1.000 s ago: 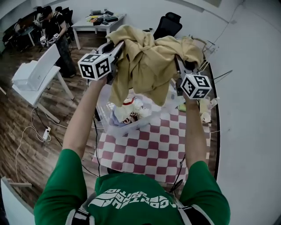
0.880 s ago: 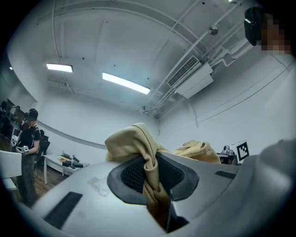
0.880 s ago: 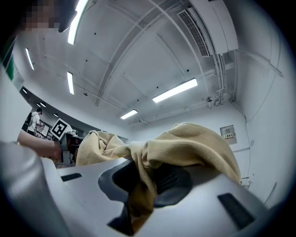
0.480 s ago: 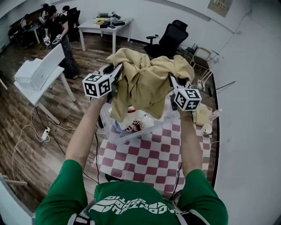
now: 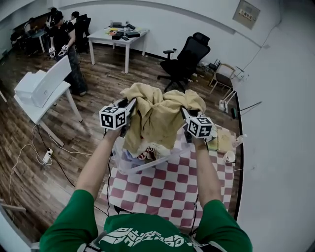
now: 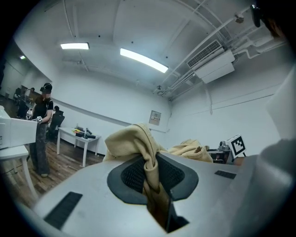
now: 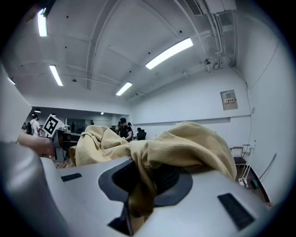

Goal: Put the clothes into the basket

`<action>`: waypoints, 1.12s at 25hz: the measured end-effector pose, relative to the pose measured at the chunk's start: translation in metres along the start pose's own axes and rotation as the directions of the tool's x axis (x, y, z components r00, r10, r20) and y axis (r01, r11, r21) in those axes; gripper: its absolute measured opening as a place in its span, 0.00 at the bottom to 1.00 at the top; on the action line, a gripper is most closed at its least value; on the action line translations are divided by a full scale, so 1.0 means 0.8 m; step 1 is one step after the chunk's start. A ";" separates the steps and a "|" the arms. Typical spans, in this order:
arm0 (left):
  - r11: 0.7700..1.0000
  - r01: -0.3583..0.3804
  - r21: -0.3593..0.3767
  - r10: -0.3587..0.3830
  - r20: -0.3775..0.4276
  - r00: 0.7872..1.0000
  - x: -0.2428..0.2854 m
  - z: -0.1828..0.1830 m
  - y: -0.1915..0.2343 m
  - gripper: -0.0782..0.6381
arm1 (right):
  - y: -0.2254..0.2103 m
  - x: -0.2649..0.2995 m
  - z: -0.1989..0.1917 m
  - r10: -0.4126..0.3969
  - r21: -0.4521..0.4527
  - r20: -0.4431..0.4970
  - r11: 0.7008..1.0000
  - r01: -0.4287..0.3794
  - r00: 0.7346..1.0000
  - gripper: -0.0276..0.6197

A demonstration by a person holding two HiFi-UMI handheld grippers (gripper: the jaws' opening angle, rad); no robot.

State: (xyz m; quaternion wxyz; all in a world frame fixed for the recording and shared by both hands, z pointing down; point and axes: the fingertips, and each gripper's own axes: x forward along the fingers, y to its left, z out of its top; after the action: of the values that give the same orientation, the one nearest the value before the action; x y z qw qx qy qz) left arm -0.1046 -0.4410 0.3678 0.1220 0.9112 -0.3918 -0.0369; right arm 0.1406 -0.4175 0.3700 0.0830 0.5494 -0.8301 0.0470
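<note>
Garment (image 5: 158,118) | pinched between left tool (image 5: 131,102) and right tool (image 5: 185,111) | hanging above basket (image 5: 143,167)

We made out no word for certain, white lettering on the back of the green shirt (image 5: 147,235) lay upside down and too warped to spell, framed wall sign (image 5: 246,14) too small, white wall notice (image 7: 230,99) gave us only blurred red marks

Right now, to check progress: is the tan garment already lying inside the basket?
No, the tan garment hangs above the basket, pinched between the left tool and the right tool.
</note>
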 end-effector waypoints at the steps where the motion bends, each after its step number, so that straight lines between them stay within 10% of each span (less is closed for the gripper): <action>1: 1.000 -0.004 -0.005 0.004 -0.017 1.000 0.003 -0.012 0.003 0.17 | -0.002 0.006 -0.013 0.006 0.003 -0.031 1.000 -0.006 0.999 0.15; 15: 0.993 -0.085 -0.081 0.061 -0.261 0.963 0.023 -0.183 0.032 0.17 | -0.018 0.059 -0.195 0.112 0.039 -0.457 0.994 -0.106 0.882 0.15; 28: 0.983 -0.167 -0.076 0.116 -0.447 0.887 0.046 -0.275 0.068 0.17 | -0.025 0.105 -0.278 0.142 0.043 -0.624 0.988 -0.148 0.768 0.15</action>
State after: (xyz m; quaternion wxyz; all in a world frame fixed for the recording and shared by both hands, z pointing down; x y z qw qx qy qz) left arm -0.0814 -0.4608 0.5957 0.2609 0.8564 -0.4168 0.1572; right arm 0.1458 -0.4635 0.6041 0.3519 0.4367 -0.7956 0.2292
